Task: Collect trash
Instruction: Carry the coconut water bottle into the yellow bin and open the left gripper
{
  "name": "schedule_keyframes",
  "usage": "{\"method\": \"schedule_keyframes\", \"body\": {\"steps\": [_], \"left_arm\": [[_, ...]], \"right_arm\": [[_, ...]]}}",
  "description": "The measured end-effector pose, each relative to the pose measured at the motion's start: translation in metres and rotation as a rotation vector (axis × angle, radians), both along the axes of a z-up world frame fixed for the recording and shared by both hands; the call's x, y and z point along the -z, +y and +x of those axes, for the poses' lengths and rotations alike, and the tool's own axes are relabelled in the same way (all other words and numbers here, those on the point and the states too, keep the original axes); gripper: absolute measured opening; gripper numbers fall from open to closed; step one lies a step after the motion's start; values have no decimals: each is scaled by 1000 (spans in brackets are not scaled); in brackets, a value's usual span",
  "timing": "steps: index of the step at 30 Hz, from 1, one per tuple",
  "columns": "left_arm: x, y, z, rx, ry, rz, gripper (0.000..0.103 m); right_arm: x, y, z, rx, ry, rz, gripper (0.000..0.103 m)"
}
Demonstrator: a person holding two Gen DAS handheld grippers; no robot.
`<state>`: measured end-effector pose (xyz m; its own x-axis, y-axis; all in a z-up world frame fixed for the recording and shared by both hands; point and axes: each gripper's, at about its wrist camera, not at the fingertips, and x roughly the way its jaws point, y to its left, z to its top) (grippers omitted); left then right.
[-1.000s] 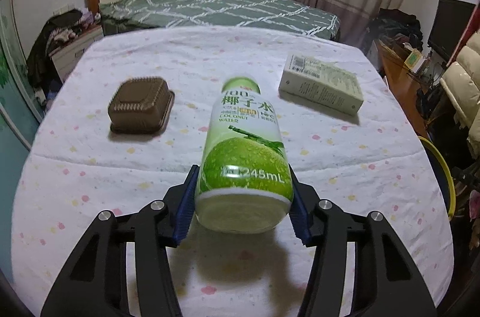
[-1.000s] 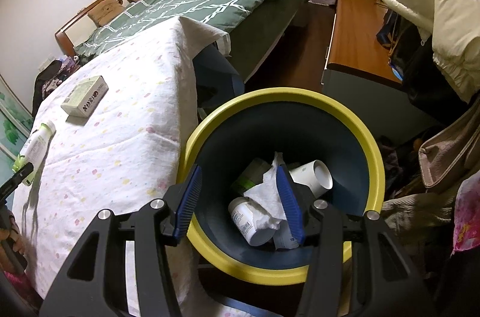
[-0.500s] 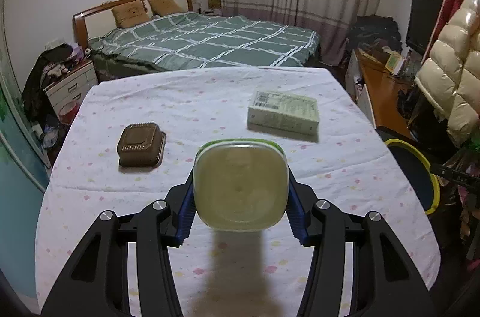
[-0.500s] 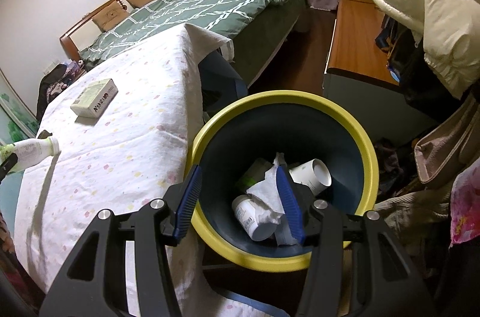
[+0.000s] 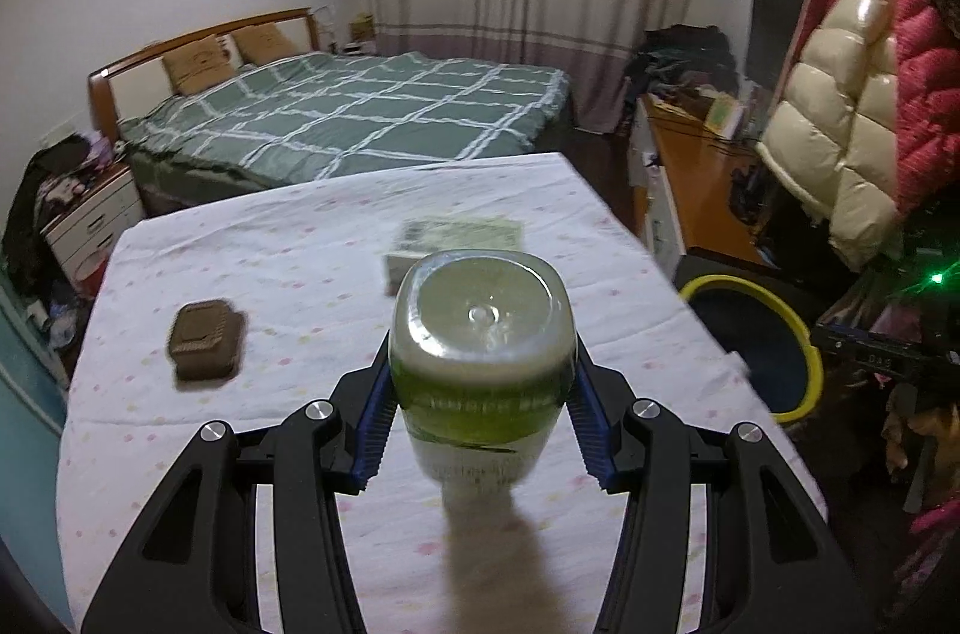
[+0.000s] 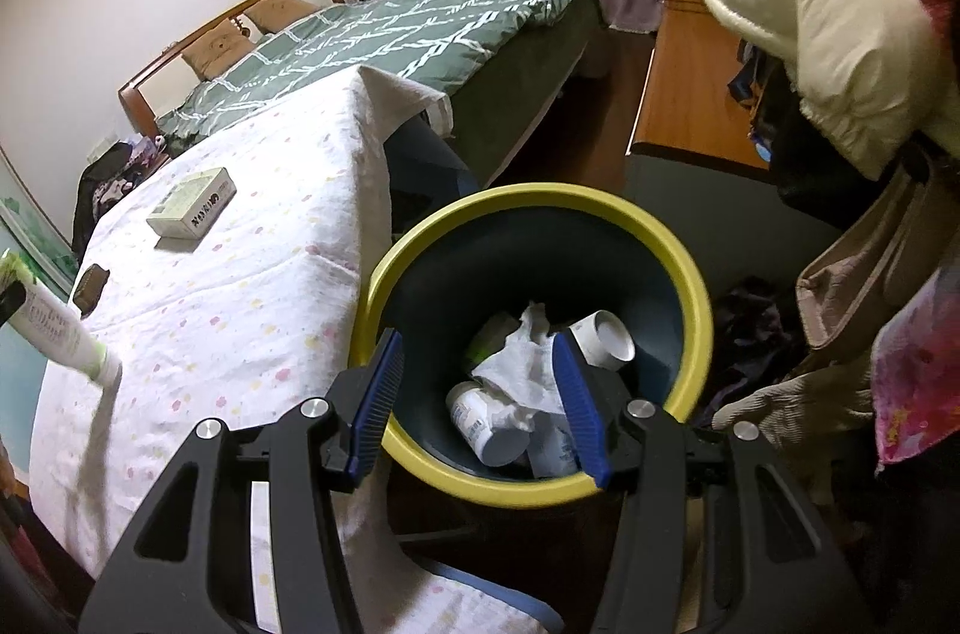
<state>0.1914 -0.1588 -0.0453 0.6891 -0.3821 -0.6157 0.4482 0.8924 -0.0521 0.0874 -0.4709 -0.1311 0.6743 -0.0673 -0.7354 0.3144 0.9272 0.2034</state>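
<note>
Left tongs (image 5: 480, 424) round green-labelled bottle (image 5: 480, 358), base-up

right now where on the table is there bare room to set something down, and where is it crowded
The tablecloth is mostly bare: the near stretch between the brown tray and the table's right edge by the yellow-rimmed bin, and the far strip toward the bed behind the white box. Crowded: the bin's bottom, and the left tool, shut on the bottle.
</note>
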Motion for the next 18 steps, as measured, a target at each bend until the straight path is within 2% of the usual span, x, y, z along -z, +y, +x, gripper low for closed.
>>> {"method": "schedule_keyframes", "body": {"steps": [8,18], "left_arm": [[-15,-59,-10,138,-5,-13,51],[-26,-194,-12,400,0,-27,52]], "right_arm": [[-9,-13,-31,18,-46,4,49],[-22,-41,-73,89,-79,-29,49]]}}
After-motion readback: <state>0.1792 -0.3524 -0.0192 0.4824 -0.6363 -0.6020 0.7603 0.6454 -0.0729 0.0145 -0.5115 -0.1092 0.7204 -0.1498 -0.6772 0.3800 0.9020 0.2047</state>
